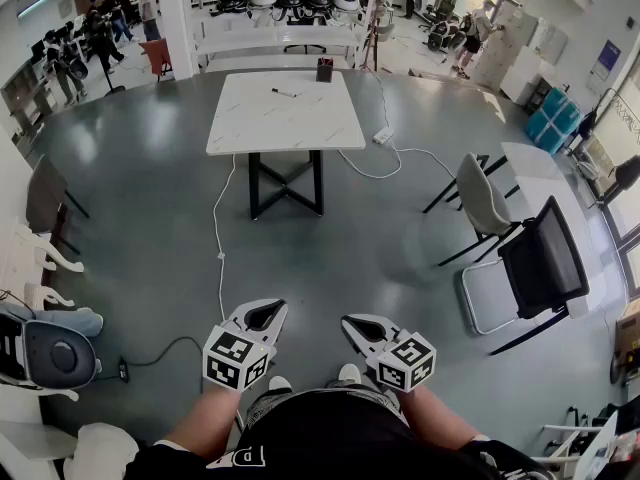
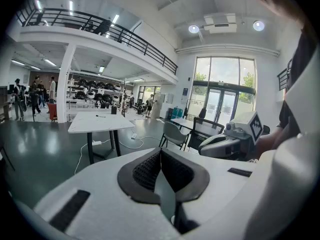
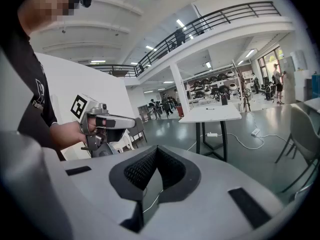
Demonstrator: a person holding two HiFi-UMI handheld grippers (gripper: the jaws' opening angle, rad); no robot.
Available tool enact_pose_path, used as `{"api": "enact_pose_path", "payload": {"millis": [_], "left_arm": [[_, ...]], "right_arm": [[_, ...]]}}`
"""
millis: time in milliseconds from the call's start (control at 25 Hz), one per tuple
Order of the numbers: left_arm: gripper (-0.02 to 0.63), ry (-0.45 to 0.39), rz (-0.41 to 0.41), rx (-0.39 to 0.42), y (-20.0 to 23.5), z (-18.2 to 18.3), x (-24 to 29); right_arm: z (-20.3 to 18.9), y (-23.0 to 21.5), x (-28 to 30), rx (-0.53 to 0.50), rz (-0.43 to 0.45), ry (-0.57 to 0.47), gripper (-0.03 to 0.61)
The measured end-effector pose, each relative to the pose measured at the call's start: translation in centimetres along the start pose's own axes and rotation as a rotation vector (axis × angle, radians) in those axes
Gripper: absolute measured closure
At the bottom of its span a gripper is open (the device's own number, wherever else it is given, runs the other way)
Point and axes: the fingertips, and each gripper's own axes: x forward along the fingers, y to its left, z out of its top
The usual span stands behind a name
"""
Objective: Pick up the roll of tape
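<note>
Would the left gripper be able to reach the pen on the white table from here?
Probably not: the left gripper sits close to the person's body, and a stretch of floor separates it from the white table holding the pen.

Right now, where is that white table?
In the head view the white table stands ahead at top centre on the grey floor, a power strip by its right corner and a grey chair farther right.

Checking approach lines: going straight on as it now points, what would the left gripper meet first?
Probably the grey floor, short of the white table; the left gripper tilts slightly down, nothing nearer.
</note>
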Motion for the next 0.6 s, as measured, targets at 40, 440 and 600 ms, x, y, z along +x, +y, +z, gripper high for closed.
{"api": "enact_pose_path", "payload": {"millis": [40, 440, 600], "left_arm": [[0.595, -0.001, 0.001, 0.001, 0.2, 0.0, -0.1], [0.595, -0.006, 0.007, -0.014, 0.9, -0.1, -0.7], [0.595, -0.007, 0.013, -0.021, 2.0, -0.4, -2.0]], "right_arm": [[0.0, 0.1, 0.2, -0.001, 0.001, -0.001, 0.575], [0.2, 0.7, 0.7, -0.013, 0.008, 0.0, 0.575], [0.4, 1.9, 2.0, -0.029, 0.018, 0.002, 0.575]]}}
